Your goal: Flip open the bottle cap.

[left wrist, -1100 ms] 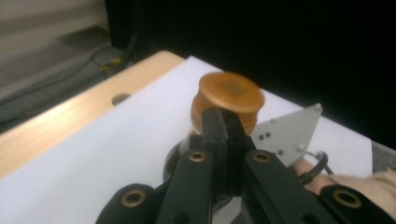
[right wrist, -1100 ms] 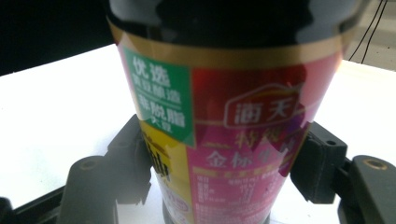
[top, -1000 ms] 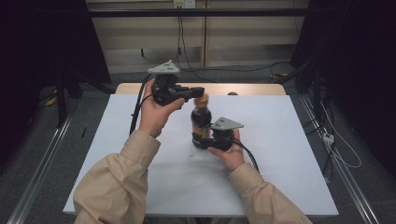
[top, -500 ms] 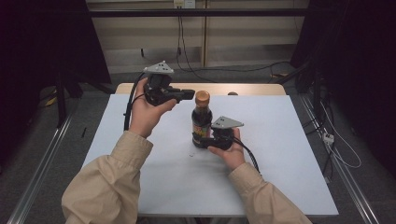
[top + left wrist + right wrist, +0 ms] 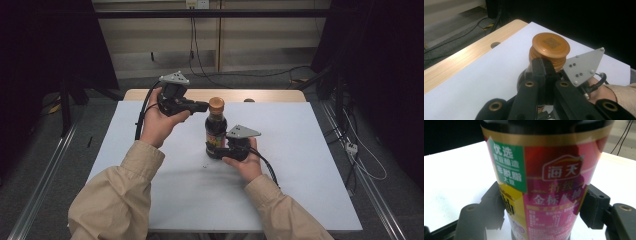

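A dark sauce bottle (image 5: 216, 129) with an orange cap (image 5: 216, 103) stands upright on the white table (image 5: 150, 150). My right gripper (image 5: 214, 150) is shut on the bottle's lower body; in the right gripper view both pads (image 5: 495, 206) press the labelled sides of the bottle (image 5: 544, 187). My left gripper (image 5: 201, 106) is held up in the air just left of the cap, jaws shut with nothing between them. In the left gripper view my left gripper (image 5: 543, 65) points at the cap (image 5: 550, 48) from close by, a small gap apart.
The wooden table edge (image 5: 270, 95) with a round hole (image 5: 495, 45) runs along the far side. Cables (image 5: 360, 160) lie on the floor to the right. Dark curtains stand on both sides. White table surface stretches left and right of the bottle.
My left gripper has drawn back to the left, off the cap, and sunk slightly. The right gripper and the bottle have stayed where they were.
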Available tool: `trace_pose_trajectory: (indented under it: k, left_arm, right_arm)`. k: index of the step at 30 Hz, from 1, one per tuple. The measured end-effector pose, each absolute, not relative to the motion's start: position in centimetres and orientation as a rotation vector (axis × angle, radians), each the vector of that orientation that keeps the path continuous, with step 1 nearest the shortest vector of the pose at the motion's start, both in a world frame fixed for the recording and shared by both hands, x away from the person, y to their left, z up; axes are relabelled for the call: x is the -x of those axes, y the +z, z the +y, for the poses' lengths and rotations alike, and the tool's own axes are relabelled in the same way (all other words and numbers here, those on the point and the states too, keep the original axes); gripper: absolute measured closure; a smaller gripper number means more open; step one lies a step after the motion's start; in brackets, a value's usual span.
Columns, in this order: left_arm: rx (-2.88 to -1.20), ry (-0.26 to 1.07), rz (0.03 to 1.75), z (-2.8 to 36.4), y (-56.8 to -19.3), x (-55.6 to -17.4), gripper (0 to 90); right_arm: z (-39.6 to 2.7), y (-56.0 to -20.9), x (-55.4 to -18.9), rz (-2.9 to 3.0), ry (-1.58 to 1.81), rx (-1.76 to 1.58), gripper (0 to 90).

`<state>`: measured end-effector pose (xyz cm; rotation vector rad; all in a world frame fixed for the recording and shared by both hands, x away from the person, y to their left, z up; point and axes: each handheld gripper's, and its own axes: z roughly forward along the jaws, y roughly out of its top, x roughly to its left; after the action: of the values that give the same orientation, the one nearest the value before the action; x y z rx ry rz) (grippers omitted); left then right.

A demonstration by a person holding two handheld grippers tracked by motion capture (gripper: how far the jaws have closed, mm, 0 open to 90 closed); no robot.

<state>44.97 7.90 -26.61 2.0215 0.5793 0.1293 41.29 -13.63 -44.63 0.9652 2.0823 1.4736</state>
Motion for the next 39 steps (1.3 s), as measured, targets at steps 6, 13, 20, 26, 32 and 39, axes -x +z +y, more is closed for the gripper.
trace_pose_trajectory:
  k: [6, 13, 20, 26, 32, 39]
  left_arm:
    - [-1.996, 0.092, 0.602, 7.6, -26.7, -45.0, 90.0]
    - [-1.971, 0.097, 0.612, 7.4, -26.9, -45.0, 90.0]
    - [-1.794, 0.113, 0.549, 7.2, -22.9, -44.5, 90.0]
    - [-1.946, 0.204, 0.548, 6.1, -20.6, -43.8, 90.0]
    - [-1.973, 0.157, 0.587, 7.9, -23.2, -43.9, 90.0]
    - [-2.003, 0.147, 0.596, 8.6, -24.4, -44.1, 90.0]
  right_arm:
    - [-13.8, -44.7, -41.3, 2.086, 1.482, -0.972, 31.6]
    - [-13.8, -44.8, -41.3, 2.073, 1.487, -0.988, 31.8]
    - [-13.1, -44.7, -41.1, 2.074, 1.456, -0.954, 31.7]
    - [-13.5, -44.5, -41.2, 2.089, 1.447, -0.993, 31.4]
    - [-13.3, -44.5, -41.2, 2.092, 1.438, -0.979, 31.2]
    - [-13.4, -44.6, -41.2, 2.092, 1.454, -0.986, 30.9]
